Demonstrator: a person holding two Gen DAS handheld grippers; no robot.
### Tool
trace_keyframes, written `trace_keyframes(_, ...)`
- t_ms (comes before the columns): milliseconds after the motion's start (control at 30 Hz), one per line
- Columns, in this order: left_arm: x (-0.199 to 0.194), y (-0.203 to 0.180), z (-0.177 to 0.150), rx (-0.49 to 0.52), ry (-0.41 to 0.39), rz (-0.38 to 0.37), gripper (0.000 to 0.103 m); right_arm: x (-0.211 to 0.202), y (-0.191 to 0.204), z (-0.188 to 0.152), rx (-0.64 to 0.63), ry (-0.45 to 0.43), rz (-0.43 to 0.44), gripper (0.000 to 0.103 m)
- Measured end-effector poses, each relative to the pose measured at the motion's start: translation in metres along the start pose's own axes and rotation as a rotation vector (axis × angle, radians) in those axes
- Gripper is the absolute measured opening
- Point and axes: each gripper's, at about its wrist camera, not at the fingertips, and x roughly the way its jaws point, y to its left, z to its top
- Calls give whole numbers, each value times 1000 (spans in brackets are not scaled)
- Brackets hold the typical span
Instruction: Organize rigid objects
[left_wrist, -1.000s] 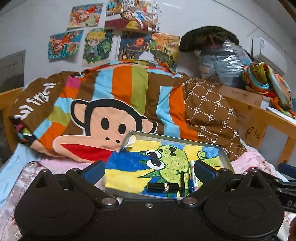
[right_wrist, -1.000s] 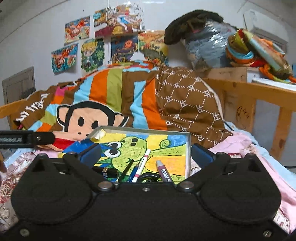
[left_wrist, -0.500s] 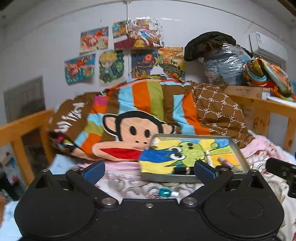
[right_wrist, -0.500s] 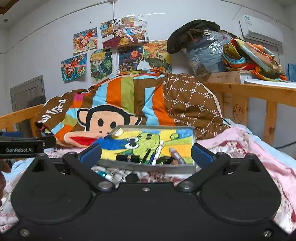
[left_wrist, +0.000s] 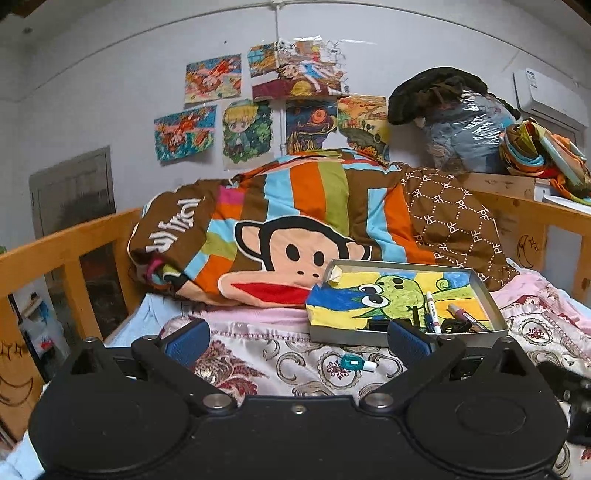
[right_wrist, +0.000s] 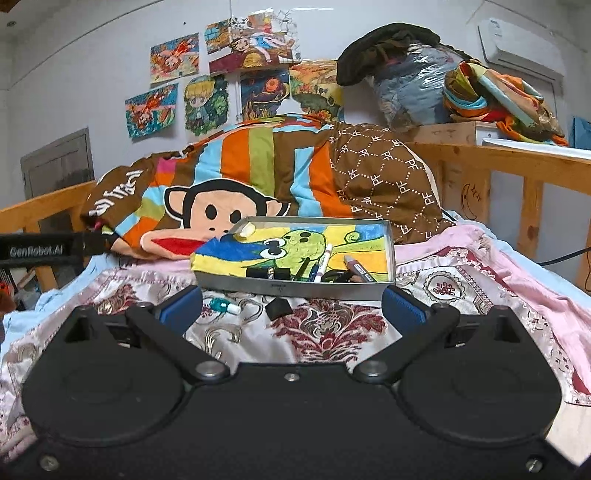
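Both tools, the left gripper (left_wrist: 299, 341) and right gripper (right_wrist: 291, 310), gape wide and empty above the patterned bedspread (right_wrist: 325, 332), where a small teal bottle (right_wrist: 223, 306) lies just before the metal tray (right_wrist: 291, 290) of pens.

We see our left gripper (left_wrist: 298, 341) spread wide and empty above the patterned bedspread (left_wrist: 295, 365), a small teal bottle (left_wrist: 357, 363) lying between its fingers, the metal tray (left_wrist: 402, 338) of pens just beyond.

A tray (right_wrist: 291, 290) of pens (right_wrist: 322, 258) lies on the bed, a small bottle (right_wrist: 223, 306) before it, a quilt (right_wrist: 258, 166) behind.
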Motion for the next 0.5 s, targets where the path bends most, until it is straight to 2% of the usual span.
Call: trace_keyframes(500, 15, 6, -12, -18, 54, 11, 102, 3, 8, -1, -46, 56, 14, 103)
